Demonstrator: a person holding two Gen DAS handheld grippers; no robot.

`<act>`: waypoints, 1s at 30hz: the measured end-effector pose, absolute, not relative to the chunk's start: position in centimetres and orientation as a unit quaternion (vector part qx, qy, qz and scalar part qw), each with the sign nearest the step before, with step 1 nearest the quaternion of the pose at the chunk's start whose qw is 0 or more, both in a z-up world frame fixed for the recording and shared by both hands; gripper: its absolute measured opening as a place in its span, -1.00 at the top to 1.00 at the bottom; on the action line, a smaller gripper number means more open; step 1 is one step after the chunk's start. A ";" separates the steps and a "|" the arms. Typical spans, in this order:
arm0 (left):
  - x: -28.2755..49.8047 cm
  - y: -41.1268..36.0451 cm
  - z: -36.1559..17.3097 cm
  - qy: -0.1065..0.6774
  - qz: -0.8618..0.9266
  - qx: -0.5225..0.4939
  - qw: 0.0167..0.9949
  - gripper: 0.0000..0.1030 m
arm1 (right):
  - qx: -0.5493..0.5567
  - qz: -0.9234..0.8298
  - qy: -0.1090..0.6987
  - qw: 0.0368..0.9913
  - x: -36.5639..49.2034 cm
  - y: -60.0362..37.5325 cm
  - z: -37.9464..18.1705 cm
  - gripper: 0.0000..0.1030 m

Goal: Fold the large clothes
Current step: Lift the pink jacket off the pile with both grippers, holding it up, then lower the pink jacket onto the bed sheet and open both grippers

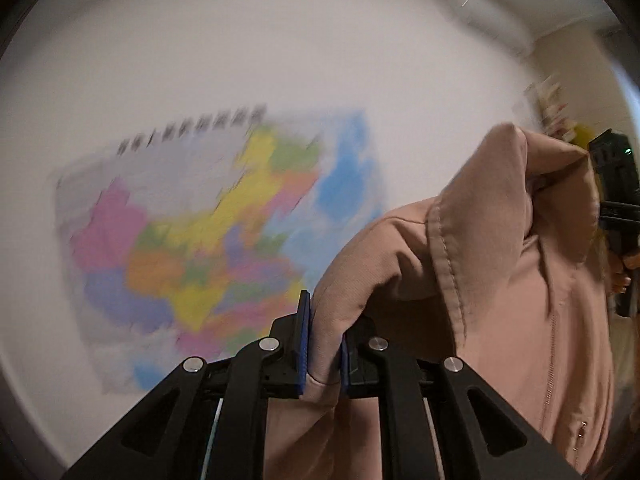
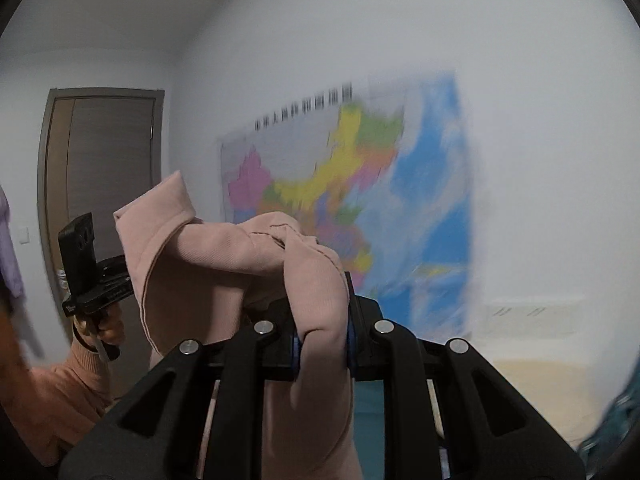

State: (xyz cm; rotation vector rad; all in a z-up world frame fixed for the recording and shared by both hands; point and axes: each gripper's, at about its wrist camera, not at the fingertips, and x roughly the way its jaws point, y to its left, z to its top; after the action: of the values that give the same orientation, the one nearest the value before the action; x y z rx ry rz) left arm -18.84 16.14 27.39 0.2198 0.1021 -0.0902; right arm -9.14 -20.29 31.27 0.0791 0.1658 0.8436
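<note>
Starting on the left: the left claw point(image 1: 324, 344) has its blue pads pinched nearly together on a thick fold of the pink hooded jacket point(image 1: 500, 280), and the cloth bulges out between them, so that grip looks firm. The wall map point(image 1: 208, 232) behind it is smeared with blur, so this hand looks to be in mid-swing. From the pinch the garment climbs up and to the right, hood peak at the top, zip running down the front near the right edge of the left wrist view.

Moving across, the jacket point(image 2: 224, 248) hangs in the air between the two hands, bunched and twisted rather than spread flat. No bench or bed under it shows in the left view; the right view shows only a pale surface point(image 2: 540, 392) low down, too blurred to name.

Over on the right: the right claw point(image 2: 322, 344) is likewise closed down tight on a rolled wad of the same pink cloth, which drapes over the top of its fingers. The other claw's handle, in the person's hand point(image 2: 106, 326), shows at the far left, in front of the brown door point(image 2: 104, 168).

My read: this is early going. The garment is picked up at two points and lifted; no fold is visible yet. Spreading it out, laying it down and every fold are left.
</note>
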 end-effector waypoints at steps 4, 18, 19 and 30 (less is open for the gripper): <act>-10.3 21.2 21.5 0.169 0.001 0.068 0.983 0.80 | 0.047 0.400 0.192 0.895 2.6 -13.0 24.7 0.68; 12.0 30.7 0.2 0.398 0.030 -0.063 0.915 0.81 | 0.054 0.318 0.426 0.845 22.1 -3.9 3.9 0.69; 12.4 30.8 0.2 0.399 0.030 -0.064 0.914 0.81 | 0.049 0.316 0.423 0.848 22.6 -3.7 4.1 0.69; 13.3 30.3 -3.2 0.419 0.056 -0.039 0.906 0.11 | 0.048 0.281 0.382 0.879 21.6 -6.4 5.7 -0.30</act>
State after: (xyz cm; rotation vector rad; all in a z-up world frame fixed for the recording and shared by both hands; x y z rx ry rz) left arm 13.28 30.31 -3.16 -0.0814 0.8646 0.1163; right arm 21.56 -6.45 5.68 0.1000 0.7956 0.5851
